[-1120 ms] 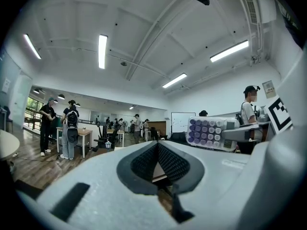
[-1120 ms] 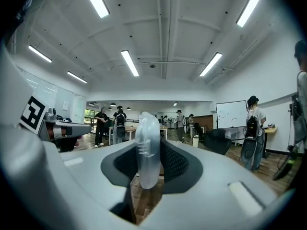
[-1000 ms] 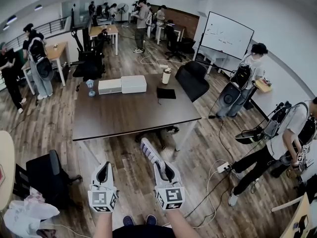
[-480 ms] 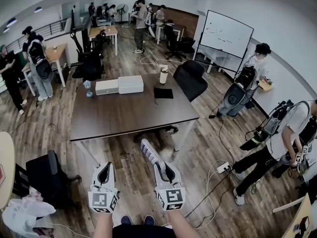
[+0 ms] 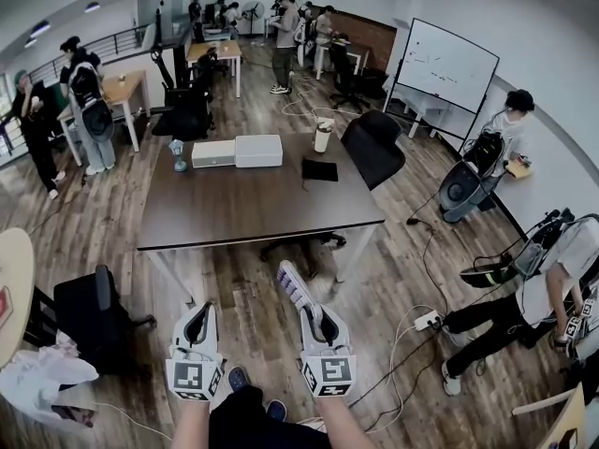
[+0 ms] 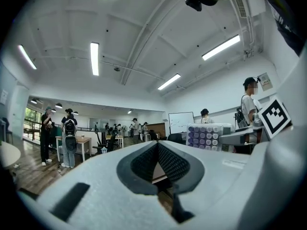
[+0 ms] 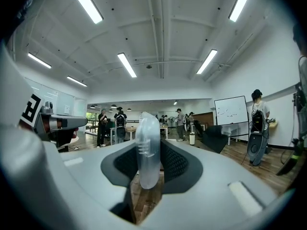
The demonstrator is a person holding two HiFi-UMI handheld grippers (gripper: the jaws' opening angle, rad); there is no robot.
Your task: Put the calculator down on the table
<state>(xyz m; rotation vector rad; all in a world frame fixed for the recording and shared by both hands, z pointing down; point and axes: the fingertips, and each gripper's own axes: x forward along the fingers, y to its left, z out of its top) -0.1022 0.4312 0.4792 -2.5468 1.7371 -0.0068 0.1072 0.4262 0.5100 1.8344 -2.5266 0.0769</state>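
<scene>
Two white boxes lie side by side at eleven o'clock, a cup at twelve and a black pouch at one. A black office chair stands at two o'clock, a whiteboard behind it.

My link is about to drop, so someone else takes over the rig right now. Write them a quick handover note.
Grippers: the left gripper is shut and empty. The right gripper is shut on the calculator, which is held edge-on with its keys toward the left one.
Place: the table stands ahead across the floor, likely out of reach from here.
Done: the calculator is in the grip.
Left: step up to the table, lay the calculator on it, open the jaws.
</scene>
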